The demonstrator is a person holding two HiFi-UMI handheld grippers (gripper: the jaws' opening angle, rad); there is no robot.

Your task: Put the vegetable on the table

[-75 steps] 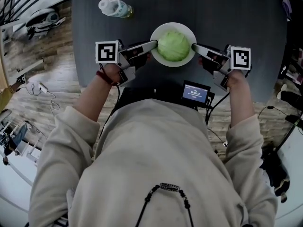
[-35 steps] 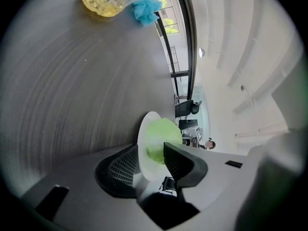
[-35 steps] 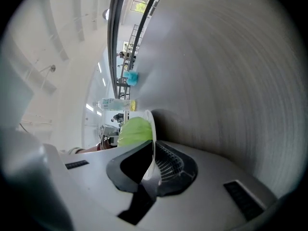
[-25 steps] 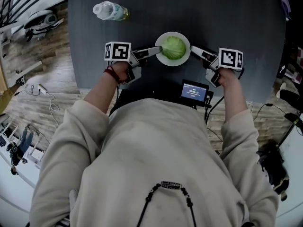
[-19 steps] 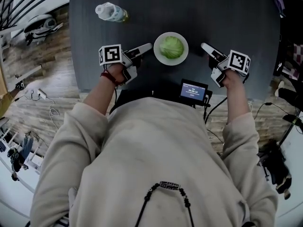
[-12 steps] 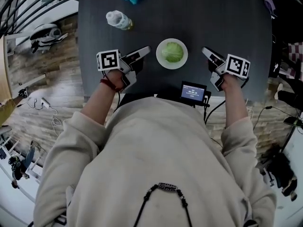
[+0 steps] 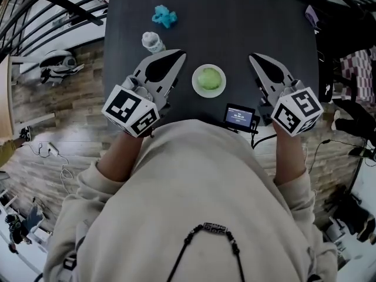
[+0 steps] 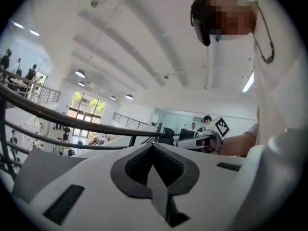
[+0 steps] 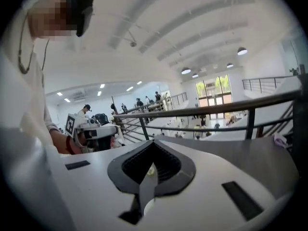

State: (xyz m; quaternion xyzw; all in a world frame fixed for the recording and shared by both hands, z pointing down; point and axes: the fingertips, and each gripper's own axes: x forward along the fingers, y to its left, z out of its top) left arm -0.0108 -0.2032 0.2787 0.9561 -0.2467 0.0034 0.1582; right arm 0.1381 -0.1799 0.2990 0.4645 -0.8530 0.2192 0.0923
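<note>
A pale green cabbage (image 7: 208, 78) lies in a white bowl (image 7: 198, 87) on the dark table (image 7: 235, 28), between my two grippers. Both grippers are lifted high off the table, close to the head camera, and nothing is between their jaws. My left gripper (image 7: 178, 54) is shut, left of the bowl. My right gripper (image 7: 253, 57) is shut, right of the bowl. In the left gripper view the left gripper (image 8: 154, 147) points up at the ceiling with its jaws together. The right gripper (image 9: 153, 143) likewise looks up over a railing. Neither gripper view shows the bowl.
A clear plastic bottle (image 7: 153, 41) lies on the table behind my left gripper, and a blue toy (image 7: 164, 16) sits farther back. A small screen device (image 7: 239, 116) stands at the table's near edge. A purple thing (image 7: 311, 17) lies at the right edge.
Both grippers let go of the bowl's sides, drew apart, then rose toward the head camera while their jaws closed. The bowl with the cabbage stays on the table.
</note>
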